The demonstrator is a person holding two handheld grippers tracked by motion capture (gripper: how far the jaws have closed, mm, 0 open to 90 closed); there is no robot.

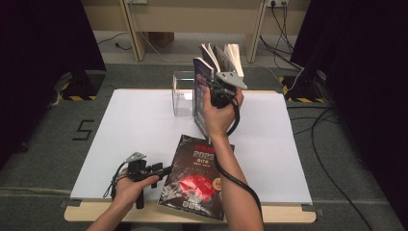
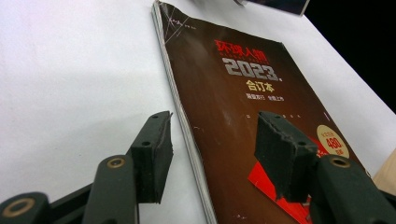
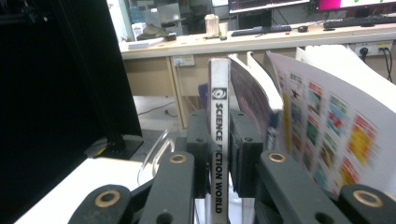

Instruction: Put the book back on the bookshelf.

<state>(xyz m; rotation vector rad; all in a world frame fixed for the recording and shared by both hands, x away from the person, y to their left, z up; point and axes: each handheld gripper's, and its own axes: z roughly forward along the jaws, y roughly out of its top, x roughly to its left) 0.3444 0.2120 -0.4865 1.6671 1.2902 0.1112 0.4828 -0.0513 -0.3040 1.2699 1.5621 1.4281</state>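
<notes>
Magazine [image 3: 219, 140] spine "SCIENCE FICTION WORLD" pinched by right tool [image 3: 219, 154], left tool [image 2: 210, 154] agape, empty.

We see even overhead light on white desk [image 1: 144, 125], dark curtains at both sides; soft shadows. Glossy dark magazine cover [image 2: 243, 121] catches glare. Fanned colourful printed pages [image 3: 327, 126] blurred at right.

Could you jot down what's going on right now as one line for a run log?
right claw: shut on magazine spine, upright, pages fanning | left claw: open, astride dark book edge | clear box: behind
</notes>
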